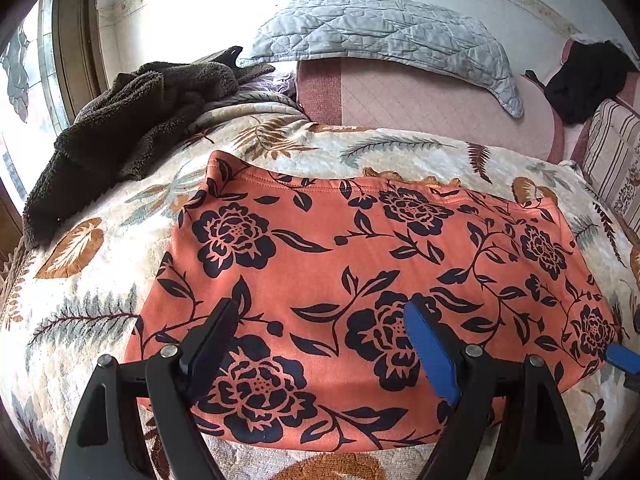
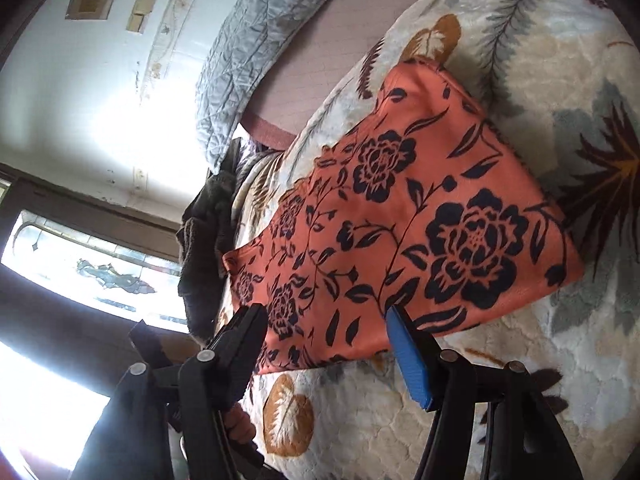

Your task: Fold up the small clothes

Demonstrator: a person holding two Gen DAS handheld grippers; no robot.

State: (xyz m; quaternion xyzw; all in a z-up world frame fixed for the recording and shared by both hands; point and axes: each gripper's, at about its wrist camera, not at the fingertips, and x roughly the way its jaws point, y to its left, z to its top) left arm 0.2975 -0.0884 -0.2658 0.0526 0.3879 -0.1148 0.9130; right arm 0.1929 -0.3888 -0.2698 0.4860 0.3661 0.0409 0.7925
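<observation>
An orange garment (image 1: 360, 256) with a dark navy flower print lies flat, folded into a rough rectangle, on a cream leaf-patterned blanket (image 1: 96, 320). My left gripper (image 1: 320, 312) hovers over the garment's near half, jaws wide apart with nothing between them. A blue pad of the right gripper (image 1: 620, 356) peeks in at that garment's right end. In the right wrist view the garment (image 2: 400, 220) runs away from me, and my right gripper (image 2: 325, 314) stands open over its near edge, gripping no cloth. A hand (image 2: 240, 424) shows low down behind the black finger.
A dark brown fleece garment (image 1: 132, 128) is heaped at the blanket's back left. Behind lie a grey quilted pillow (image 1: 384, 32) on a pink sheet (image 1: 420, 100) and a black cloth (image 1: 580, 80) at the back right. A window (image 2: 100, 272) is to the left.
</observation>
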